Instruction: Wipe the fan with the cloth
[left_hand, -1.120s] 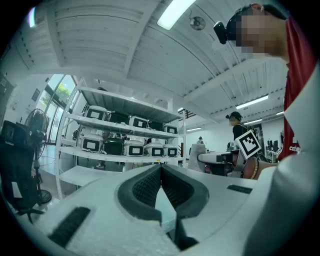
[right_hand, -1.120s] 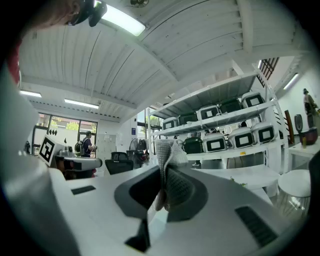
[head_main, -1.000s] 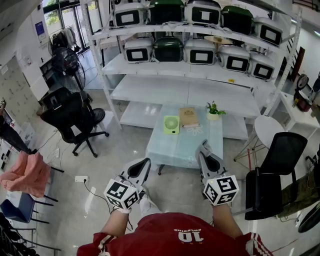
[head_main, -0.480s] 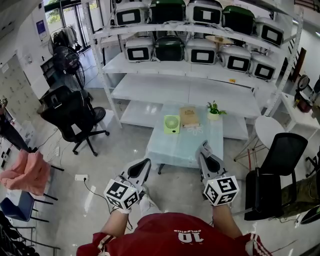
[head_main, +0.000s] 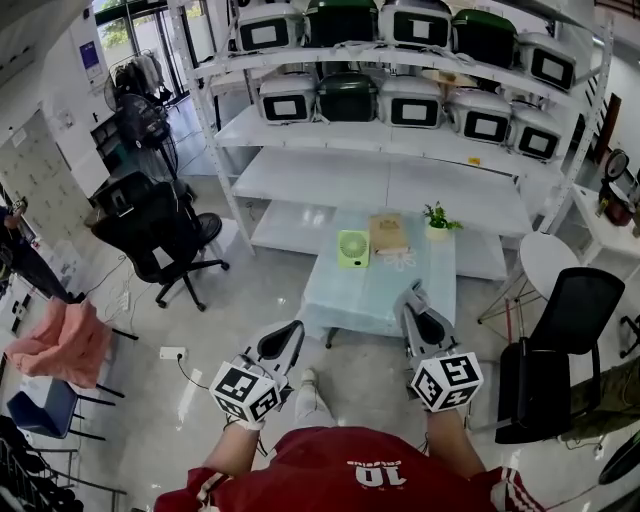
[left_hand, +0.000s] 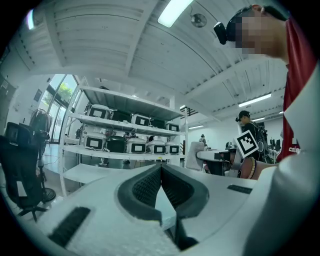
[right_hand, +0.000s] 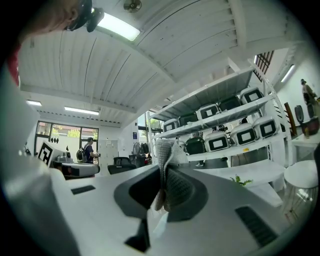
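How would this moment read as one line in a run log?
phase: wiping not begun | right claw: shut on cloth | left claw: shut, empty | fan: on table, untouched

Small green square fan (head_main: 352, 248) stood upright near the far left of the surface (head_main: 375, 290). Grey cloth (right_hand: 165, 150) was bunched, pinched between the right gripper's (right_hand: 161, 172) jaws.

A red jersey (head_main: 345, 468) bears a white 10 and striped sleeves; the left hand-held gripper (head_main: 288, 332) and right hand-held gripper (head_main: 409, 296) are white, with square-marker cubes (head_main: 245, 390).
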